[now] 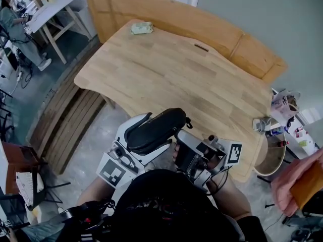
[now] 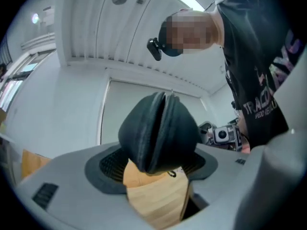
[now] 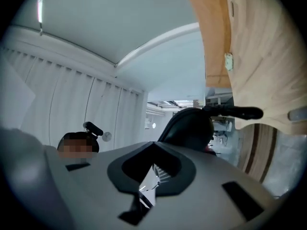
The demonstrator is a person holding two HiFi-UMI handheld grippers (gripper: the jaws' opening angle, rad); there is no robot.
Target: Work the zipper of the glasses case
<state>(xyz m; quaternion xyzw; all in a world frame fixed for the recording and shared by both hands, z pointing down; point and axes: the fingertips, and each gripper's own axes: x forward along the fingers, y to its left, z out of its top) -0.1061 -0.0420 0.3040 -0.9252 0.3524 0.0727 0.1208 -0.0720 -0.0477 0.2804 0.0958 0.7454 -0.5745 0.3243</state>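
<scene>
Holding what, those two hands, and how do they sit?

Both forearms come in low from the person's body. The left gripper (image 1: pixel 146 137) points away and a little upward, and the right gripper (image 1: pixel 177 144) stands just beside it on the right, tipped up more steeply. Both hang at the near edge of the table (image 1: pixel 171 79).

And the jaws?

The left jaws stand wide with the glasses case (image 1: pixel 156 127) clamped crosswise between their pads, lifted off the wood. In the left gripper view its zipper seam runs up the middle of the end facing the camera. The right jaws are pressed together. The right gripper view shows the case ahead of them, and I see nothing caught between them.

Count it out for me, biggest first.

One wooden table, one curved wooden bench (image 1: pixel 166 14) behind it, two grippers, two marker cubes (image 1: pixel 112 171), one black case.

Anything else around?

A second table (image 1: pixel 48 11) stands far off at the upper left with a person (image 1: pixel 12 24) sitting at it. A round stool (image 1: pixel 270 158) is past the right corner. One small pale green thing (image 1: pixel 142 28) lies at the far end of the tabletop, well apart from the case. A short loop (image 1: pixel 187 121) sticks out of the case's right end. The person's dark head cuts off the lower part of both grippers in the head view.
</scene>
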